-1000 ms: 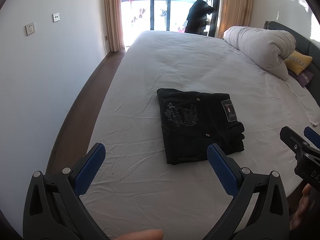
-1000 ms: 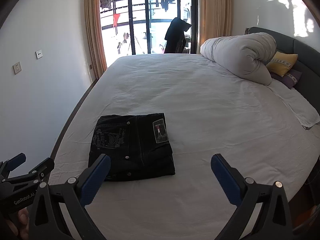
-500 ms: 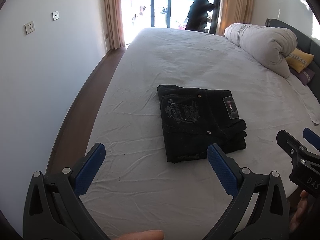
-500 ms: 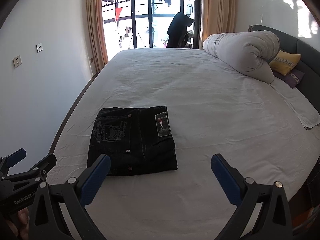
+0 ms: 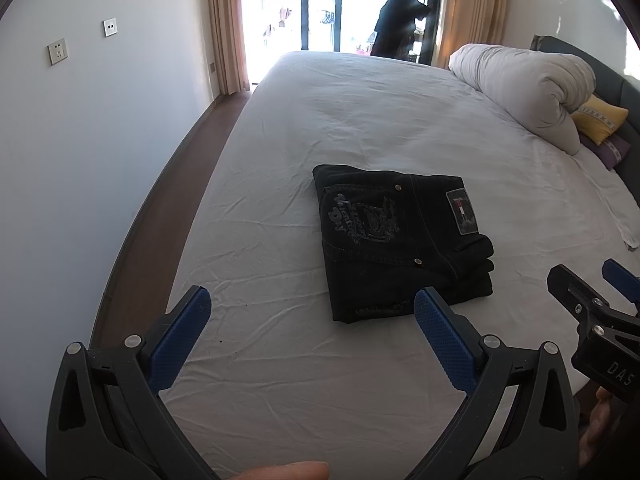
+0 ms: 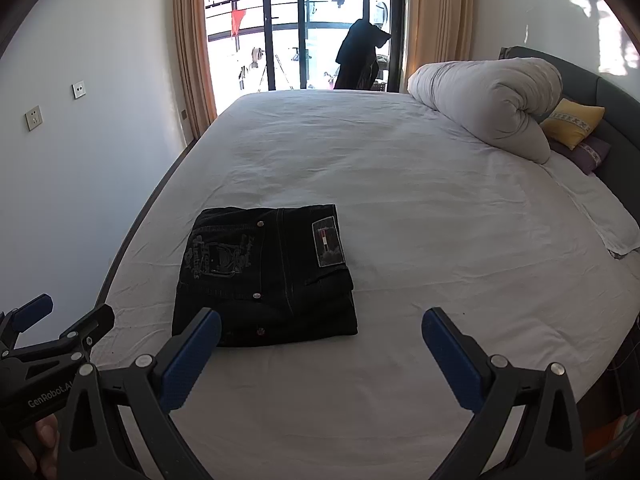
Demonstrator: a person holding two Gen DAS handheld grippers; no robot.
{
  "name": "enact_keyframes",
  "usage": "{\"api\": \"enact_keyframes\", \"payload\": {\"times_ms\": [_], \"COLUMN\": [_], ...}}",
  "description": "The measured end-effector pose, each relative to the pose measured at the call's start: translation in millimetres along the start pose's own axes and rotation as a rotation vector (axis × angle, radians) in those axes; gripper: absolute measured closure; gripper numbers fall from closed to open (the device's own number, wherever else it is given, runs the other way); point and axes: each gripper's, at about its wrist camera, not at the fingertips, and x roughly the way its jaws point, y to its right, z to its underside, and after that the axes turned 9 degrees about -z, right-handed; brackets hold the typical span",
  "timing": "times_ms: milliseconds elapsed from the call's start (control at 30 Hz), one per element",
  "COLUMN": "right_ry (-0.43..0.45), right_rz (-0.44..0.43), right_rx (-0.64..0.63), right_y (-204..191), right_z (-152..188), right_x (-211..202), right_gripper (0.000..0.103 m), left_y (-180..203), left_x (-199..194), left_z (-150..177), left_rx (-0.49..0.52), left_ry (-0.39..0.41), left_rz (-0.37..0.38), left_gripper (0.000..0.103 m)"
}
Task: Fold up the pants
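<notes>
Both of my grippers hang empty over the bed [image 5: 360, 112], jaws spread wide on each, nothing between the blue pads. The left gripper [image 5: 312, 316] and the right gripper [image 6: 320, 336] are pulling back toward me: over the last second the pants [image 5: 400, 240] have slid a little further out ahead of the jaws in both views, and more sheet shows between us. The pants themselves have not shifted or sprung open; they lie as a compact black rectangle, layers stacked at the near right corner, printed pocket and patch facing up. From the left gripper they sit ahead and slightly right, the right pad overlapping their near edge in view only. From the right gripper they sit ahead and to the left, just past the left pad. The rolled duvet [image 6: 488, 100] is far ahead on the right, well apart. I read this as the fold finished and holding, and me backing off, not lining up another grab.
</notes>
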Motion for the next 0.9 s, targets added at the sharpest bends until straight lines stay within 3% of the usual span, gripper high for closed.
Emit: {"api": "enact_keyframes", "payload": {"times_ms": [900], "right_ry": [-0.014], "right_rz": [0.001], "right_rx": [-0.006], "right_y": [-4.7], "right_z": [4.5], "right_x": [3.7], "right_gripper": [0.0], "left_y": [0.0], "left_x": [3.4], "left_z": [1.6], "left_rx": [0.001], "left_ry": [-0.007], "left_rz": [0.009], "left_gripper": [0.0]}}
